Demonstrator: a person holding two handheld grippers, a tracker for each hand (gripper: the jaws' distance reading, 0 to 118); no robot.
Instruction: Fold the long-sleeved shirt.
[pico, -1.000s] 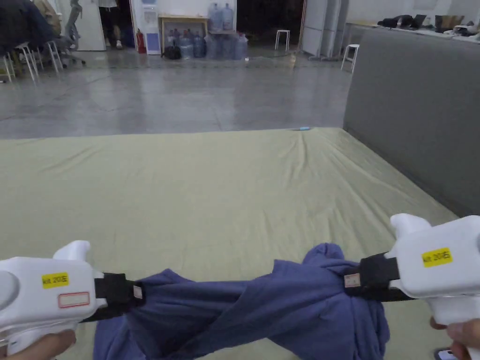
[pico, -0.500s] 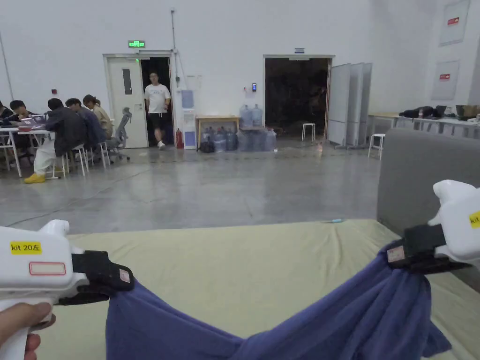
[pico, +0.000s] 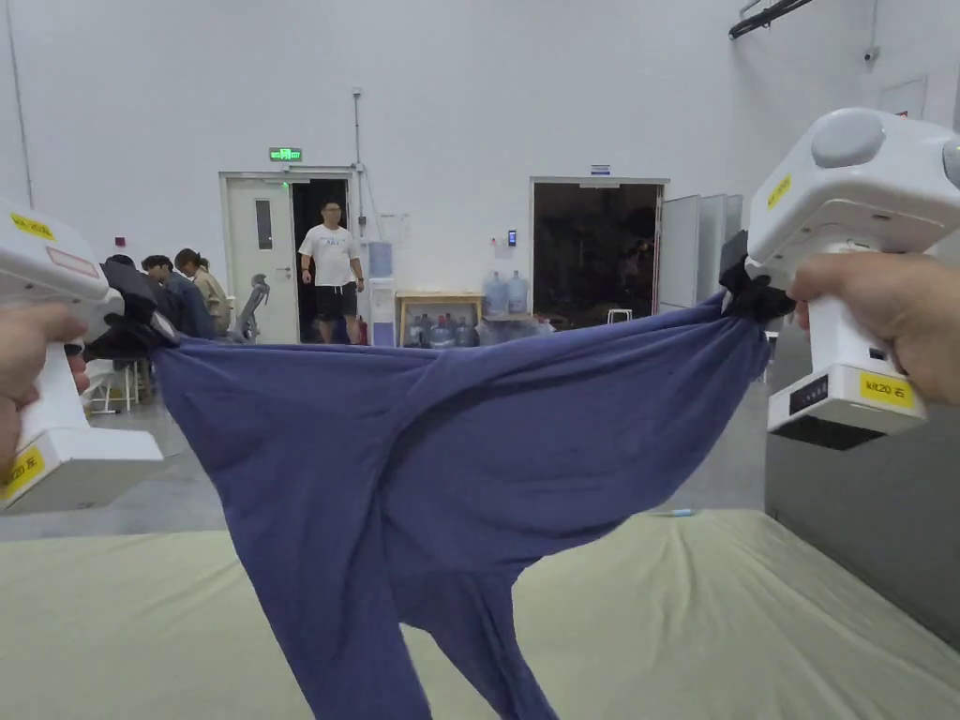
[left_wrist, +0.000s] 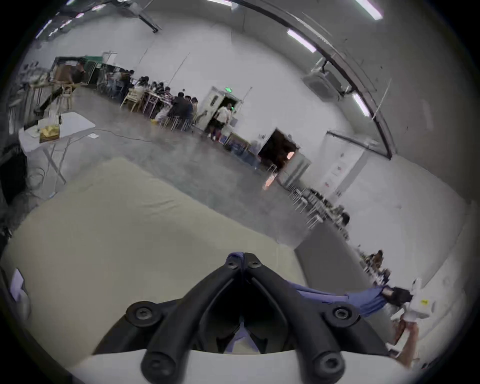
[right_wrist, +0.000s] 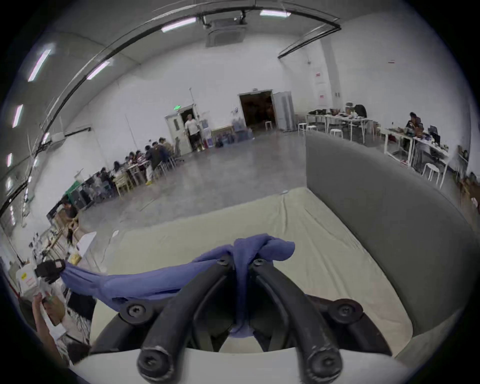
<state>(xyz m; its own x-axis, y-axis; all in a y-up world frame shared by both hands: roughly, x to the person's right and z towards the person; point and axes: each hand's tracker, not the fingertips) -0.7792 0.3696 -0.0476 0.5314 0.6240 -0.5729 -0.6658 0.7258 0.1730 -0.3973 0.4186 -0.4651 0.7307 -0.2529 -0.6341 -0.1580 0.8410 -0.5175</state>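
Since a second ago the shirt (pico: 441, 450) has come up off the bed (pico: 750, 600), where it lay bunched and twisted between the two tools; now it hangs in the air, stretched wide, with the cloth opened out and one long part trailing down toward the sheet. The left tool (pico: 141, 328) is clamped on one end of the top edge, its jaws pressed together on a fold of blue cloth in the left gripper view. The right tool (pico: 750, 295) is clamped on the other end, with a thick wad of cloth squeezed between its jaws in the right gripper view.

The step in hand looks like shaking the shirt open so it can be laid flat. To do it well, I would keep both ends level and the top edge taut, let the twist near the middle fall out, then lower the hem first and draw the cloth back so it lands smooth. The bunched hold on the right may hide a sleeve or shoulder; which part each tool holds, I cannot tell.

The bed is wide, covered in a pale green sheet with light creases, and a grey panel (pico: 862, 525) stands along its right side. Beyond is a large hall with a grey floor (pico: 122, 511), people seated at tables on the left, a person (pico: 330, 272) in a doorway, and water bottles (pico: 502, 295) by the far wall.
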